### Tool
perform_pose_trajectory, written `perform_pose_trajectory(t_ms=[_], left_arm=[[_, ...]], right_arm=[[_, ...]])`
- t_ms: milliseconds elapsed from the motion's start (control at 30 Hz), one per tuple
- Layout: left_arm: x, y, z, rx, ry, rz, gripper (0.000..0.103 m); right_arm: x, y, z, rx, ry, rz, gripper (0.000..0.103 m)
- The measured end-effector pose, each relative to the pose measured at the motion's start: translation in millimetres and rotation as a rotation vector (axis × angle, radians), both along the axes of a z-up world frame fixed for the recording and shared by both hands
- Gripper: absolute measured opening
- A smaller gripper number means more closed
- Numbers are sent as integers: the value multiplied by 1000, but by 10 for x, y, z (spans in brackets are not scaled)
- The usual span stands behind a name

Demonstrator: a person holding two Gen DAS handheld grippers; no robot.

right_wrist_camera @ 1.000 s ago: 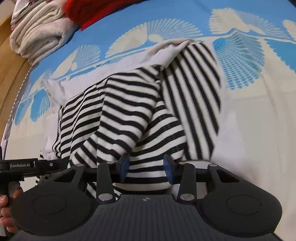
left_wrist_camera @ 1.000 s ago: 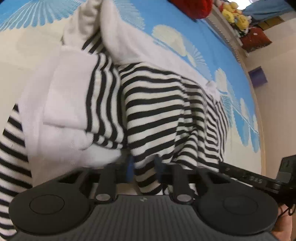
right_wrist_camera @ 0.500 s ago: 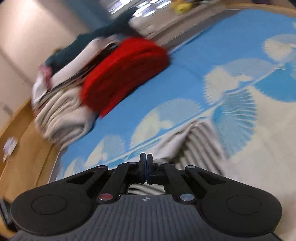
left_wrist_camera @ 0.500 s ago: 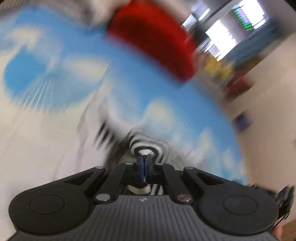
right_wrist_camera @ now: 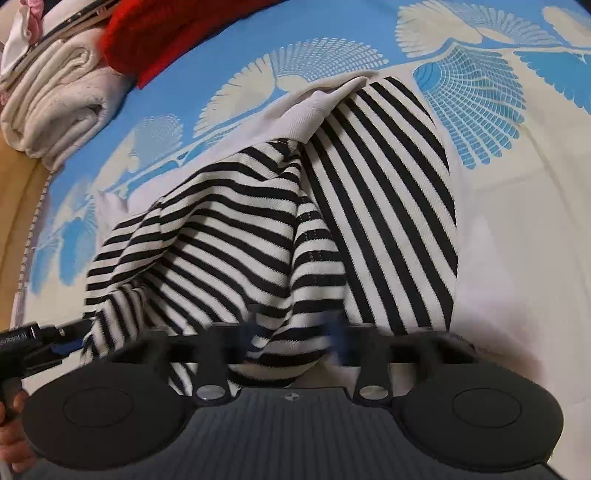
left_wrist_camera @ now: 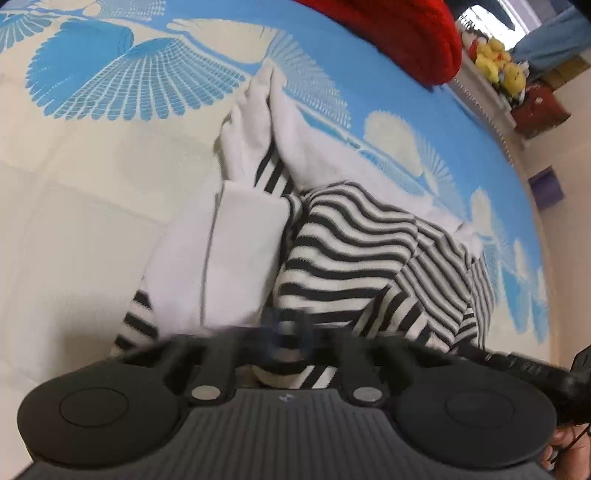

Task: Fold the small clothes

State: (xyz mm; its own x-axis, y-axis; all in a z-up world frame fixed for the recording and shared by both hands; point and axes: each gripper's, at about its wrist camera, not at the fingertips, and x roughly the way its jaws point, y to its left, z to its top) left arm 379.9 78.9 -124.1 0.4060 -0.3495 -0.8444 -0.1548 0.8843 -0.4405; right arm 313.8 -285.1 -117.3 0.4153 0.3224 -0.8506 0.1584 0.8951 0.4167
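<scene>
A black-and-white striped garment [left_wrist_camera: 354, 258] with white parts [left_wrist_camera: 236, 251] lies rumpled on the blue and cream bed cover [left_wrist_camera: 92, 184]. My left gripper [left_wrist_camera: 290, 334] sits low at the garment's near edge. Its blue tips are a narrow blur with striped cloth running into them, so it reads as shut on the cloth. In the right wrist view the same garment [right_wrist_camera: 240, 221] bulges up in front of my right gripper [right_wrist_camera: 293, 334]. Its blurred blue fingertips [right_wrist_camera: 340, 336] stand apart, with a striped fold between them.
A red folded item [right_wrist_camera: 166, 33] and stacked cream towels [right_wrist_camera: 55, 103] lie at the far side of the bed. Yellow plush toys [left_wrist_camera: 498, 62] sit on a shelf beyond the bed's edge. The other gripper's body [right_wrist_camera: 33, 339] and a hand [right_wrist_camera: 11, 443] show at lower left.
Half a second ago both grippers were shut and tipped up, looking across the bed. Now both are low over the garment again, and the right jaws stand apart.
</scene>
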Motion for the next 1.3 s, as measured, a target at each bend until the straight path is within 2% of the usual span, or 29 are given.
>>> perform_pose_trajectory(t_ms=[33, 67, 100, 167, 233, 267, 300, 333, 367, 400, 433, 467, 533, 567, 600, 633, 700, 767, 833, 867, 900, 967, 1033, 1067, 1100, 1167, 1233, 1300], left_arm=[[-5, 81, 90, -31, -58, 26, 1], [-33, 187, 183, -70, -127, 52, 1], [-54, 251, 318, -124, -214, 84, 1], [-99, 323, 509, -194, -335, 102, 1], [-99, 313, 542, -203, -356, 91, 1], [-88, 298, 507, -192, -324, 75, 1], [-57, 267, 413, -169, -257, 56, 1], [-23, 241, 275, -150, -163, 40, 1], [2, 215, 123, -120, -56, 15, 2], [20, 179, -4, -75, 32, -9, 3], [24, 156, -96, -28, 92, -13, 9], [3, 179, -108, -18, 95, 9, 13], [7, 212, -31, -60, 57, 37, 21], [8, 216, 13, -74, 33, 47, 33], [9, 215, 65, -88, 5, 60, 43], [-5, 198, 80, -98, -10, 65, 47], [-4, 168, 63, -102, -4, 56, 50], [32, 97, 9, -75, 20, 48, 50], [40, 59, -30, -50, 37, 37, 49], [35, 58, -56, -40, 44, 29, 46], [41, 33, -62, -32, 45, 22, 33], [75, -2, -88, -33, 23, 2, 4], [75, -14, 56, 5, -74, 3, 4], [56, -19, 131, 15, -121, 3, 4], [45, -4, 217, 2, -166, 5, 4], [30, 35, 279, -12, -186, 11, 4], [52, 50, 191, 45, -120, 11, 4], [74, 54, 34, 99, -11, 7, 8]], right_arm=[[7, -34, 28, 25, -22, -16, 2], [3, -95, 83, 97, -71, -39, 2], [-6, -171, 152, 184, -129, -74, 2], [-78, -407, 348, 427, -296, -178, 1], [-188, -646, 469, 582, -449, -266, 1], [-239, -757, 468, 630, -496, -319, 1], [-271, -846, 428, 634, -490, -366, 1], [-282, -899, 380, 573, -448, -406, 1], [-270, -920, 314, 453, -361, -429, 1], [-228, -894, 235, 279, -241, -419, 2], [-177, -816, 155, 79, -113, -372, 3], [-152, -737, 90, -62, -39, -338, 10], [-210, -699, 84, -38, -52, -334, 13], [-211, -650, 150, -33, -84, -313, 13], [-176, -566, 243, -59, -133, -289, 21], [-180, -515, 337, -94, -183, -268, 28], [-188, -429, 442, -113, -235, -238, 54], [-100, -405, 375, -58, -202, -203, 55], [36, -377, 181, -33, -92, -155, 55], [103, -344, 71, -62, -35, -135, 54], [116, -309, 4, -97, -2, -115, 53], [141, -207, 1, -146, -11, -72, 50], [148, -107, 51, -187, -41, -35, 9], [145, -86, 74, -180, -57, -24, 0], [125, -111, 122, -141, -92, -35, 0], [88, -220, 249, -12, -176, -66, 0], [34, -345, 340, 101, -216, -131, 0], [11, -460, 275, 130, -171, -204, 0]])
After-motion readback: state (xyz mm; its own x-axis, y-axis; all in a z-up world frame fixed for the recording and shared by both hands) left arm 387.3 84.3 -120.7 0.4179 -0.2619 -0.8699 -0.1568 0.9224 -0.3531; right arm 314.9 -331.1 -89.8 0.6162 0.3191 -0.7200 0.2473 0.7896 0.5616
